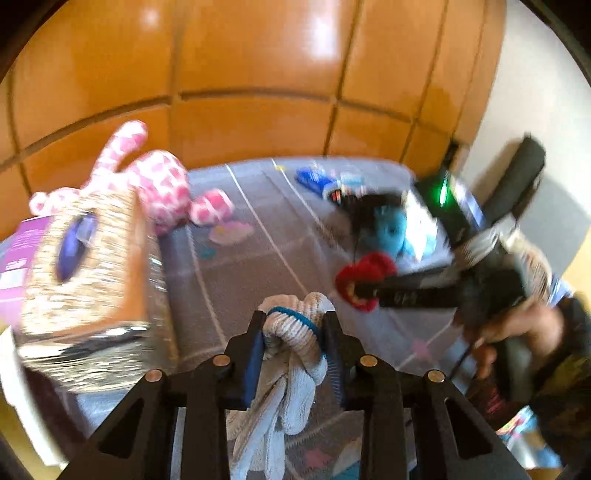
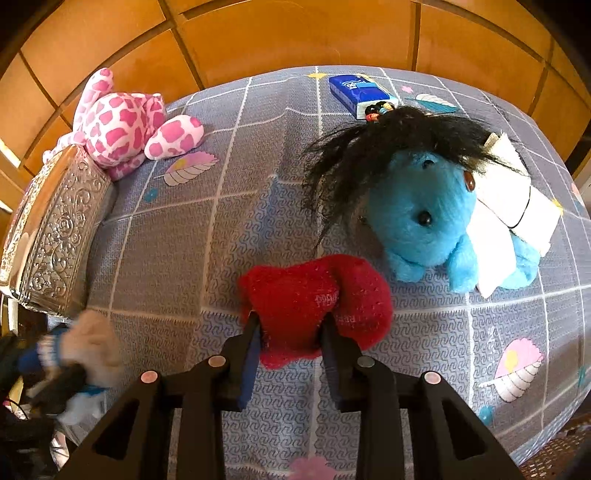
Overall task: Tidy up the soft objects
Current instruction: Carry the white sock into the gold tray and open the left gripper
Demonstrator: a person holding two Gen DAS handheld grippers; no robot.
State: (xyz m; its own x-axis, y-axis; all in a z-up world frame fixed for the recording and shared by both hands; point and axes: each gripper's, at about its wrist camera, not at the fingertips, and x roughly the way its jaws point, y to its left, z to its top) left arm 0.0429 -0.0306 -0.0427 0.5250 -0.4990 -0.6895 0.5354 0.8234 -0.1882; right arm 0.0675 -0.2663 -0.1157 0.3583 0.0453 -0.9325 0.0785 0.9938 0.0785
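Observation:
My left gripper (image 1: 295, 317) is shut on a pair of white knitted gloves with a blue cuff (image 1: 291, 332), held above the bed; the gloves hang down between the fingers. They also show blurred in the right wrist view (image 2: 88, 347). My right gripper (image 2: 290, 319) is shut on a red plush heart (image 2: 314, 299), which also shows in the left wrist view (image 1: 365, 273). A blue plush with black hair (image 2: 421, 214) lies on the grey bedsheet (image 2: 177, 240) just beyond the heart. A pink-and-white spotted plush (image 2: 122, 122) sits at the far left.
A silver embossed box (image 2: 59, 229) stands at the left edge of the bed, close to my left gripper (image 1: 88, 266). A blue tissue pack (image 2: 354, 92) lies at the far edge. White folded cloth (image 2: 513, 206) lies by the blue plush. Wooden panels (image 2: 277, 33) stand behind the bed.

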